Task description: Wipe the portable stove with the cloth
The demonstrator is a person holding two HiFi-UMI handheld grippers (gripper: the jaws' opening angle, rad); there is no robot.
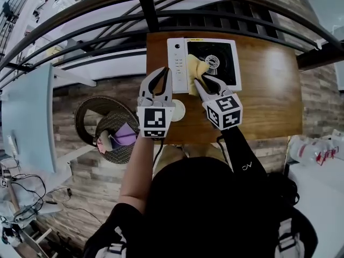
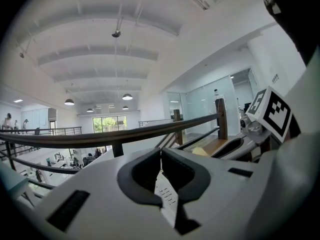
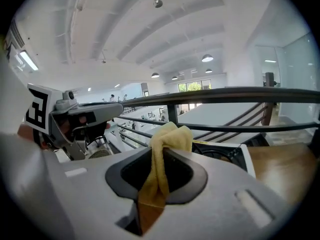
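The white portable stove (image 1: pixel 176 55) with a black burner top sits at the far edge of the wooden table (image 1: pixel 269 90). A yellow cloth (image 1: pixel 195 69) lies bunched on the stove's left part, and my right gripper (image 1: pixel 200 79) is shut on it. In the right gripper view the cloth (image 3: pixel 172 136) hangs between the jaws of the right gripper (image 3: pixel 162 154), with the stove (image 3: pixel 232 156) just beyond. My left gripper (image 1: pixel 164 73) is shut and holds nothing; it hovers at the stove's left control strip. In the left gripper view the left gripper (image 2: pixel 161 154) has its jaws together.
A dark railing (image 1: pixel 161 15) runs just past the table's far edge. A round white disc (image 1: pixel 177 110) lies on the table near the left gripper. A wicker basket (image 1: pixel 102 122) with a purple item (image 1: pixel 124 136) stands left of the table.
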